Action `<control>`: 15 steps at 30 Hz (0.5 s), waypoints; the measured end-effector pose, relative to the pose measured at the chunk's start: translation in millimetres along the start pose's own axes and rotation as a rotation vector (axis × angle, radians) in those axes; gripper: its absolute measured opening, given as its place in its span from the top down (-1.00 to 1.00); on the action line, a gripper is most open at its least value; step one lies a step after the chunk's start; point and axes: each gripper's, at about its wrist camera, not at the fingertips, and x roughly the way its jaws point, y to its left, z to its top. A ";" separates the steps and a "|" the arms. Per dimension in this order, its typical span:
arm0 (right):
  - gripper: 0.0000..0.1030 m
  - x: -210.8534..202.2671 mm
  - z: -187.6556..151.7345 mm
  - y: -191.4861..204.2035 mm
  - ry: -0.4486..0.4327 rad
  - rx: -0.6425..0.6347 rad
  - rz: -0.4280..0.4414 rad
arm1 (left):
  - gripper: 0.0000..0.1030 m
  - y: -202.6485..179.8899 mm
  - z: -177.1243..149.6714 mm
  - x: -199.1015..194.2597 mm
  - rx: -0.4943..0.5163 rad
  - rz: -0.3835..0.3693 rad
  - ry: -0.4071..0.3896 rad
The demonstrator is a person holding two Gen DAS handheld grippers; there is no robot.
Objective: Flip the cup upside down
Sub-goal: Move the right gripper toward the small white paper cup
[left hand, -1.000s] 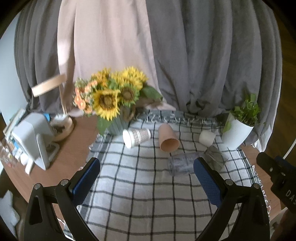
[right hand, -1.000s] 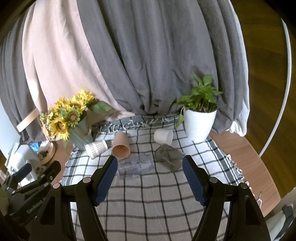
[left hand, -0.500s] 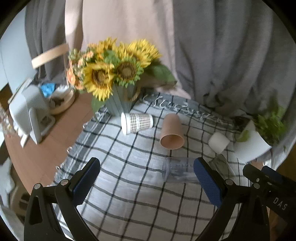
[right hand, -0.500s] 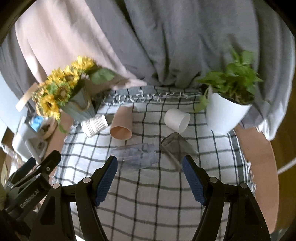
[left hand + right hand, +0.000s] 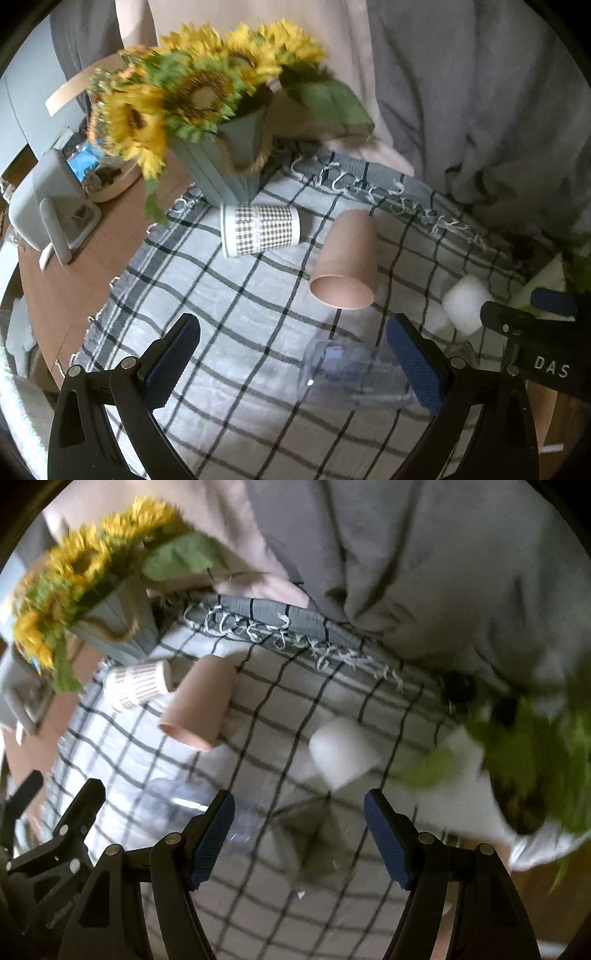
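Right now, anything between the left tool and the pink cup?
Nothing visible. The left tool is open with bare checked cloth ahead of it up to the pink cup. The clear cup lies off to the right, by the right finger.

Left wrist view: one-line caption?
Open left gripper above checked cloth with four cups lying sideways beside sunflowers.

We see soft, even daylight; the right wrist view smears with motion blur, and both fisheye edges bend.
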 end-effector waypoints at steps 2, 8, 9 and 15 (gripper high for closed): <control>-0.40 16.1 16.3 -1.8 0.043 -0.050 0.004 | -0.99 -7.1 5.2 12.1 -0.009 0.008 0.026; -0.40 68.2 41.2 -11.4 0.160 -0.081 -0.007 | -0.99 -24.5 14.1 46.7 -0.004 0.031 0.103; -0.40 74.7 42.7 -13.3 0.173 -0.081 -0.013 | -0.99 -26.7 14.3 51.1 -0.003 0.033 0.111; -0.40 105.0 46.8 -15.4 0.247 -0.116 -0.017 | -0.99 -41.3 16.6 71.7 0.027 0.047 0.156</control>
